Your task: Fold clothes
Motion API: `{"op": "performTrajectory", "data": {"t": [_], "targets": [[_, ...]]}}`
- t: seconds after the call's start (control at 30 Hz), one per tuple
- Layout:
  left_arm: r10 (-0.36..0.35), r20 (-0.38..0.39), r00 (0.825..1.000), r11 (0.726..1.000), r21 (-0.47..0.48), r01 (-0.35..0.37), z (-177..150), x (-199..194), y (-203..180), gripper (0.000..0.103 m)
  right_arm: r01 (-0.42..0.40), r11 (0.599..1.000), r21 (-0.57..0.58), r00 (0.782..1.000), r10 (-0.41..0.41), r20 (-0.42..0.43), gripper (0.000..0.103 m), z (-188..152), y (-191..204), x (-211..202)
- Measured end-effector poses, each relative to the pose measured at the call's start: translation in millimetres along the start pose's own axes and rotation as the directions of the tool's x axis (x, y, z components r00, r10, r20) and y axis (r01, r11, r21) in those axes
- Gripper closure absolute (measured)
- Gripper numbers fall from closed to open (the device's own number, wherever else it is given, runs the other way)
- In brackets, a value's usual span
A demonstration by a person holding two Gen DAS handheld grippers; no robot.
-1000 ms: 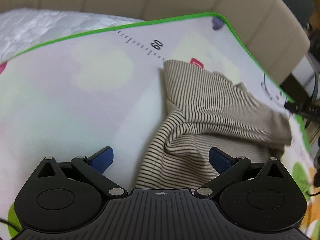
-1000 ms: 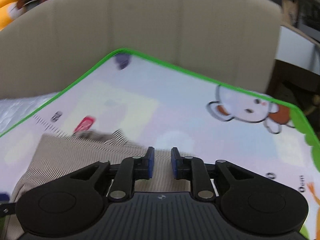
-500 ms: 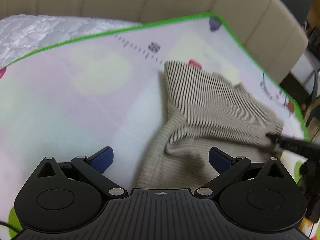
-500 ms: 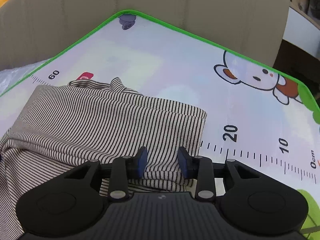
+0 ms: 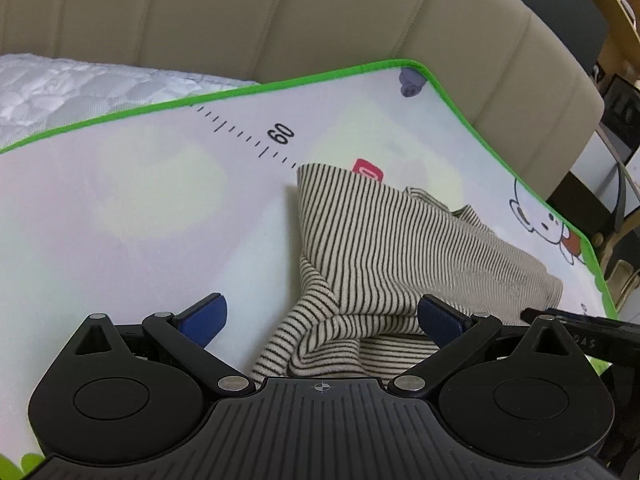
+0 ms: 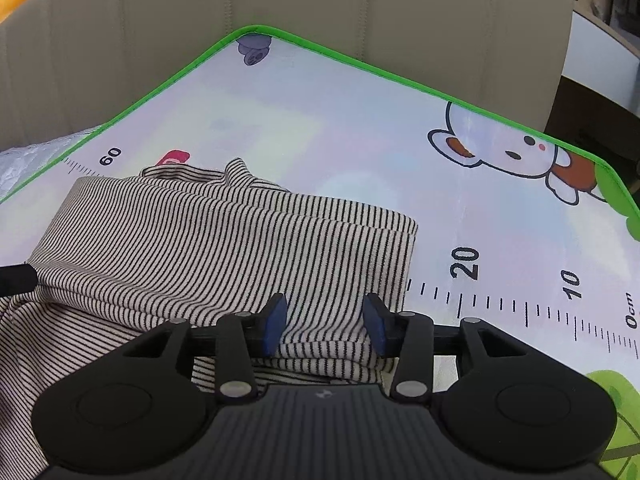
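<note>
A beige garment with thin black stripes (image 5: 392, 248) lies folded over on the printed play mat (image 5: 140, 208). My left gripper (image 5: 320, 318) hovers over its near left edge, open wide, with nothing between its blue pads (image 5: 204, 316). In the right wrist view the same garment (image 6: 208, 236) shows its folded right edge. My right gripper (image 6: 324, 322) stands open above that edge, and the cloth lies flat under it, not pinched. The tip of the right gripper (image 5: 580, 322) reaches into the left wrist view from the right.
The mat has a green border (image 6: 360, 66), a ruler print (image 6: 520, 312) and a cartoon dog (image 6: 508, 152). A beige padded headboard (image 5: 320, 16) stands behind it. A white quilted mattress (image 5: 72, 84) lies at the left. Dark furniture (image 5: 616, 120) is off the right side.
My right gripper went from shut to open and let the cloth's folded edge down onto the mat. The left gripper stayed open, almost still.
</note>
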State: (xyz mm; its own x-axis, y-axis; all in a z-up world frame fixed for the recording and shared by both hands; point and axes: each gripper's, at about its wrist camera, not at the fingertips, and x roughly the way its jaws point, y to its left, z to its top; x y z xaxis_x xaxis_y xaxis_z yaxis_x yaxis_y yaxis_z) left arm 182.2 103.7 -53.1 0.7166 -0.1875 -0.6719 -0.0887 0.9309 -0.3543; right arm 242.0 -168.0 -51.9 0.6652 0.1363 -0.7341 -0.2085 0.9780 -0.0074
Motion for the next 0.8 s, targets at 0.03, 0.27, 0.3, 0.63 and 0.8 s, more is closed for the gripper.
{"op": "performTrajectory", "data": {"t": [0.03, 0.27, 0.3, 0.63, 0.8], "targets": [[-0.001, -0.001, 1.0, 1.0, -0.004, 0.001, 0.3, 0.0, 0.5, 0.0, -0.001, 1.0, 0.004, 1.0, 0.001, 0.002, 0.06, 0.2, -0.1, -0.7], [-0.044, 0.052, 0.998, 0.998, -0.037, 0.046, 1.4, -9.9, 4.8, 0.0, -0.012, 1.0, 0.028, 1.0, 0.011, 0.012, 0.052, 1.9, -1.2, -5.8], [-0.073, 0.083, 0.994, 0.996, -0.049, 0.077, 2.2, -14.3, 5.7, 0.0, -0.015, 1.0, 0.027, 1.0, 0.015, 0.012, 0.051, 1.8, -1.7, -6.1], [-0.151, 0.044, 0.987, 0.988, -0.034, 0.153, -4.3, 1.0, -5.6, 0.0, -0.034, 0.999, -0.024, 0.996, 0.036, 0.08, 0.051, 22.3, 5.8, -19.6], [-0.111, -0.024, 0.994, 0.992, -0.057, 0.11, -4.9, 14.4, 1.6, 0.0, -0.054, 0.997, -0.059, 0.99, 0.061, 0.129, 0.051, 62.9, 26.2, -1.4]]}}
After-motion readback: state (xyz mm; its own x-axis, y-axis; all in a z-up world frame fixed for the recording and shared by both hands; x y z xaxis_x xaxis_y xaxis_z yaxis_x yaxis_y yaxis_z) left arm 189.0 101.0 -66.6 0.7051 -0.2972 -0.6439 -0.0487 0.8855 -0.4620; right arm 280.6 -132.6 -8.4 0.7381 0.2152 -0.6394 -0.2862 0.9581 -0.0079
